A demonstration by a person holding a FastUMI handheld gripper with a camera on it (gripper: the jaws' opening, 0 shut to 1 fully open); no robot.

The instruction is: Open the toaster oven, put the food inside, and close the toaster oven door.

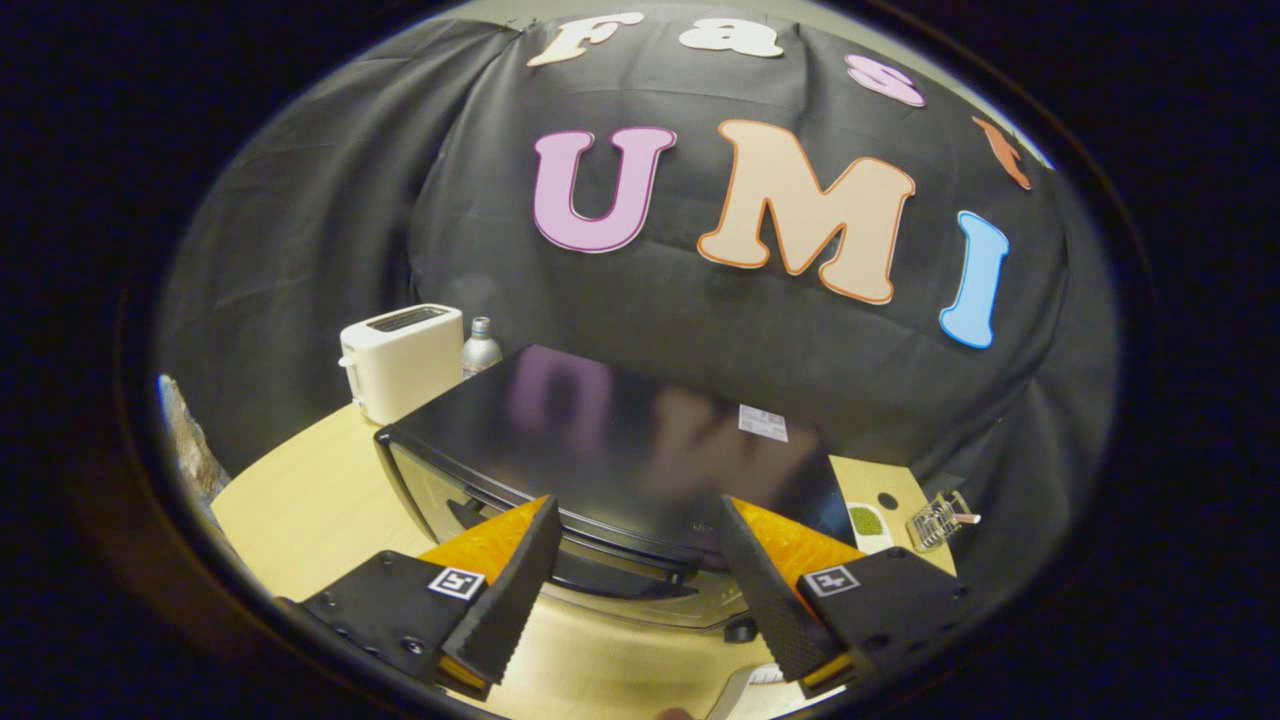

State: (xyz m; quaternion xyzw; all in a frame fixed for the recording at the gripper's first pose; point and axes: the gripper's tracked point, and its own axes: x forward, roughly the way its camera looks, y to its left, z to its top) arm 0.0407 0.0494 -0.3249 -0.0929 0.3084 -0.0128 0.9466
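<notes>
A black toaster oven [620, 440] stands on the light wooden table [300, 510], seen from above its glossy top. Its glass door [440, 495] faces me and stands upright, with the dark handle bar [620, 580] running across the front just ahead of my fingers. My gripper [640, 520] is open, its two fingertips spread wide at either side of the handle, nothing between them. A small white dish with something green [866, 522] lies on the table right of the oven.
A white pop-up toaster [400, 360] and a silver bottle [480, 350] stand behind the oven at its left. A small wire rack [940, 518] sits at the right, past the dish. Something pale [745, 690] shows below the fingers.
</notes>
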